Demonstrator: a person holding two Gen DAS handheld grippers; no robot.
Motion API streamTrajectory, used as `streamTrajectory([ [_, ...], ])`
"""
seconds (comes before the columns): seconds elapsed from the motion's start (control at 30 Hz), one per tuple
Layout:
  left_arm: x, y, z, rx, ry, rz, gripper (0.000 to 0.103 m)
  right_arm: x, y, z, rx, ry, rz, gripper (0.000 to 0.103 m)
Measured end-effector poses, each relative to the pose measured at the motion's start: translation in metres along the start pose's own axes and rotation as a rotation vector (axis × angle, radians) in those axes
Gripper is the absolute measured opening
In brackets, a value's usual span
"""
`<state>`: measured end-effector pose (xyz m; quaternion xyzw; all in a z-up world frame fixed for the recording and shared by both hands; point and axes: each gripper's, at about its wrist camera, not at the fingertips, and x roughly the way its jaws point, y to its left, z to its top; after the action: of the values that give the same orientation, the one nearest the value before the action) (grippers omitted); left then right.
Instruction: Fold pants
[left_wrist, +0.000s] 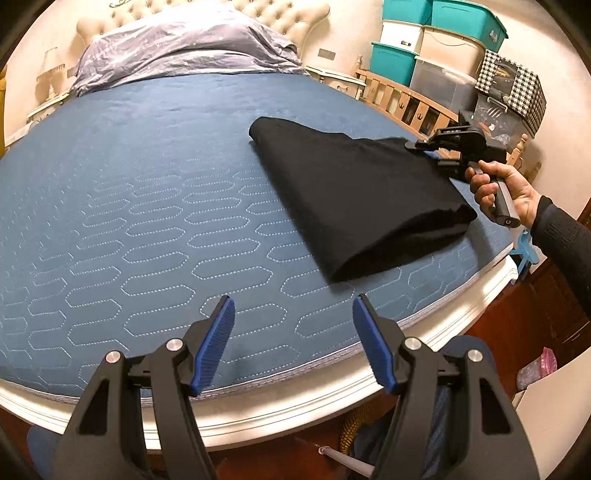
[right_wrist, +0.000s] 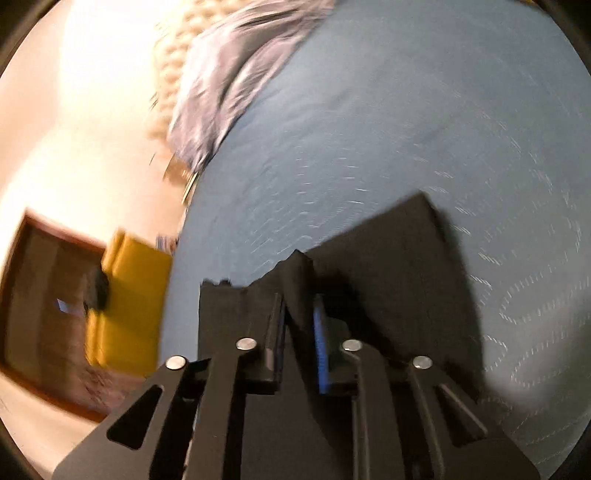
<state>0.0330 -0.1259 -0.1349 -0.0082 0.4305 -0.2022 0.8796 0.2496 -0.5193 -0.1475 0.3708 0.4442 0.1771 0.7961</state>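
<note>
Black pants (left_wrist: 354, 199) lie folded into a thick wedge on the right part of the blue quilted mattress (left_wrist: 155, 206). In the left wrist view my left gripper (left_wrist: 293, 317) stands open over the mattress's near edge, nothing between its blue pads, short of the pants. The right gripper (left_wrist: 421, 147), held by a hand (left_wrist: 506, 192), pinches the pants' far right corner. The blurred right wrist view shows the right gripper (right_wrist: 300, 314) shut on a raised fold of the black pants (right_wrist: 391, 258).
A crumpled lilac duvet (left_wrist: 184, 48) lies at the head of the bed under a tufted headboard (left_wrist: 207, 11). Stacked teal-lidded storage bins (left_wrist: 432, 48) and a wooden rail (left_wrist: 406, 96) stand at the right. A yellow object (right_wrist: 125, 302) shows beside the bed.
</note>
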Motion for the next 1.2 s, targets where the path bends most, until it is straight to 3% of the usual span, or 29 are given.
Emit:
streamTrajectory([
  [0.1, 0.002, -0.004, 0.001, 0.005, 0.006, 0.0, 0.066, -0.011, 0.016, -0.005, -0.126, -0.059, -0.048, 0.013],
  [0.17, 0.005, -0.006, 0.001, 0.006, 0.011, 0.0, 0.066, -0.003, 0.022, -0.006, -0.171, -0.051, -0.124, 0.013],
  [0.23, 0.008, -0.006, 0.0, 0.005, 0.017, -0.001, 0.066, 0.007, 0.021, -0.004, -0.167, -0.029, -0.172, 0.02],
  [0.33, 0.01, -0.01, 0.0, 0.013, 0.022, -0.002, 0.066, 0.011, 0.014, -0.003, -0.152, -0.019, -0.166, 0.023],
  [0.37, 0.009, -0.012, 0.001, 0.02, 0.021, -0.001, 0.066, 0.011, 0.012, -0.003, -0.159, -0.02, -0.176, 0.021],
  [0.4, 0.009, -0.012, 0.001, 0.025, 0.02, 0.0, 0.066, 0.012, 0.011, -0.002, -0.169, -0.022, -0.204, 0.01],
  [0.53, 0.009, -0.012, 0.004, 0.023, 0.01, 0.005, 0.066, -0.001, 0.019, -0.001, -0.198, -0.064, -0.219, 0.007],
  [0.7, 0.015, -0.019, 0.003, 0.044, 0.014, -0.005, 0.066, -0.014, -0.013, 0.004, -0.109, -0.081, -0.229, 0.008],
  [0.73, 0.014, -0.022, 0.003, 0.051, 0.013, -0.011, 0.066, -0.01, -0.021, 0.004, -0.079, -0.069, -0.212, 0.01],
  [0.8, 0.014, -0.025, 0.002, 0.068, 0.012, -0.014, 0.066, -0.009, -0.027, 0.003, -0.054, -0.07, -0.238, 0.036],
  [0.87, 0.012, -0.027, 0.002, 0.086, 0.004, -0.008, 0.066, -0.016, -0.03, 0.002, -0.046, -0.103, -0.279, 0.048],
  [0.93, 0.012, -0.025, 0.005, 0.082, 0.001, -0.011, 0.066, -0.03, -0.032, 0.0, -0.046, -0.146, -0.314, 0.048],
  [1.03, 0.015, -0.021, 0.011, 0.072, -0.006, -0.025, 0.066, -0.035, -0.033, -0.005, -0.096, -0.124, -0.4, 0.048],
  [1.1, 0.019, -0.011, 0.02, 0.007, -0.006, -0.101, 0.066, -0.042, -0.032, -0.012, -0.136, -0.108, -0.509, 0.048],
  [1.13, 0.024, 0.001, 0.027, -0.07, -0.003, -0.167, 0.066, -0.049, -0.035, -0.014, -0.105, -0.103, -0.521, 0.05],
  [1.17, 0.03, 0.013, 0.033, -0.143, 0.001, -0.222, 0.066, -0.054, -0.039, -0.017, -0.073, -0.102, -0.48, 0.051],
  [1.2, 0.039, 0.028, 0.039, -0.236, 0.006, -0.292, 0.066, -0.059, -0.042, -0.021, -0.036, -0.094, -0.389, 0.061],
])
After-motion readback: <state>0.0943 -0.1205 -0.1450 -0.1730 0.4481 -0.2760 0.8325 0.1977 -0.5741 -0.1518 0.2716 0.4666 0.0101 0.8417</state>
